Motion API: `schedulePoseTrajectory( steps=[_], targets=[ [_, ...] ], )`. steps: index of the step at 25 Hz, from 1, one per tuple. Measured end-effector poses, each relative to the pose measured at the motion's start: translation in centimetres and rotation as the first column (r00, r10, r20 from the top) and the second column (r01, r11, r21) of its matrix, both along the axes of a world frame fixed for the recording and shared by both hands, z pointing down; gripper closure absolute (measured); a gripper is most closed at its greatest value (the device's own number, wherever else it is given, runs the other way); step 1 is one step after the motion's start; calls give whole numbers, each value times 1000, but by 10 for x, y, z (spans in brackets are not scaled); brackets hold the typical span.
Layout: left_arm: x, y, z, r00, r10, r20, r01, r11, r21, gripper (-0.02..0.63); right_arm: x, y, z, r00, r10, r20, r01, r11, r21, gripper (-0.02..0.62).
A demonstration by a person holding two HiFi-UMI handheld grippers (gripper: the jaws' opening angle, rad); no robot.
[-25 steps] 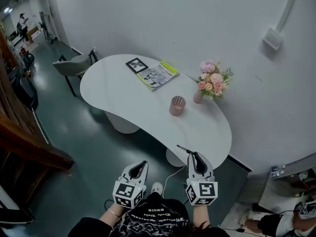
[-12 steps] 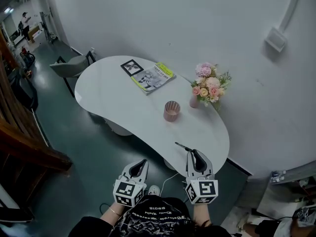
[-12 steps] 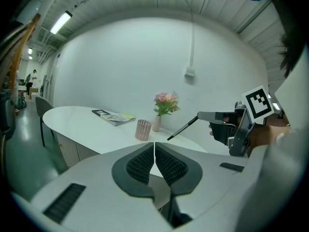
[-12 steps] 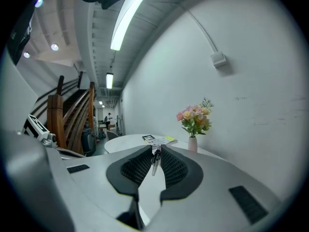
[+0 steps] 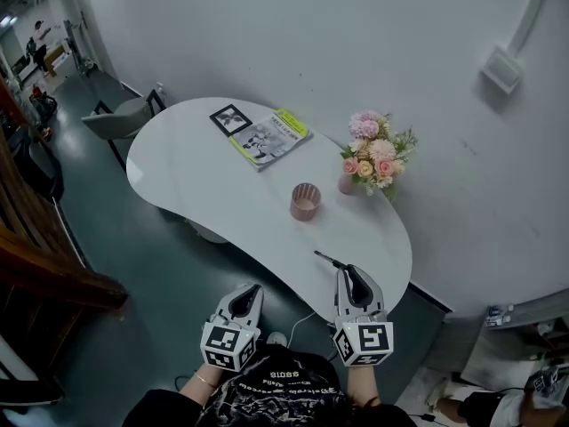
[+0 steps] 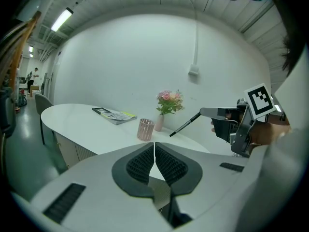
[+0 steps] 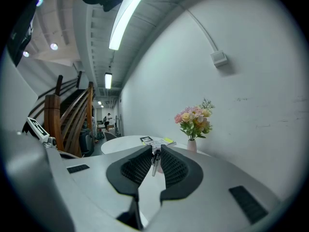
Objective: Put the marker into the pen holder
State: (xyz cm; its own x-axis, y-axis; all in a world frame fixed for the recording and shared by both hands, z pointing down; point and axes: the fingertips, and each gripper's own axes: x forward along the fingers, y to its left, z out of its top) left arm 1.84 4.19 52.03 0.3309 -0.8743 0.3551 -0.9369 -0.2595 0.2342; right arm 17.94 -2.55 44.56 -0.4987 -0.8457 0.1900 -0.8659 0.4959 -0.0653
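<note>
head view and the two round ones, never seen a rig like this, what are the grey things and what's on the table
There is no robot: a person holds a grey two-jaw gripper in each hand; the cubes with square markers are part of them. The head view looks down from a camera on the person's head; each round gripper view comes from a camera riding on that gripper. The left gripper is shut and empty; the right gripper is shut on a thin black marker. On the white curved table stand a pink perforated pen holder and a vase of pink flowers; a magazine lies beside a small black-bordered picture.
</note>
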Motion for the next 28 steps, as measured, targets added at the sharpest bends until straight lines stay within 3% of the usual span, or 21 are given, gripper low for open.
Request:
schedulePoseTrajectory(
  steps=[12, 18, 28],
  targets=[
    [-29, -75, -7, 998, 54, 10, -54, 998, 31, 580, -24, -46, -6, 1000, 29, -9, -29, 1000, 12, 516],
    [-41, -115, -10, 994, 109, 6, -109, 993, 41, 580, -44, -68, -14, 992, 32, -124, -25, 998, 56, 516],
    [-62, -180, -8, 981, 195, 10, -195, 980, 41, 580, -69, -107, -30, 984, 99, -149, -86, 993, 86, 517]
  ],
)
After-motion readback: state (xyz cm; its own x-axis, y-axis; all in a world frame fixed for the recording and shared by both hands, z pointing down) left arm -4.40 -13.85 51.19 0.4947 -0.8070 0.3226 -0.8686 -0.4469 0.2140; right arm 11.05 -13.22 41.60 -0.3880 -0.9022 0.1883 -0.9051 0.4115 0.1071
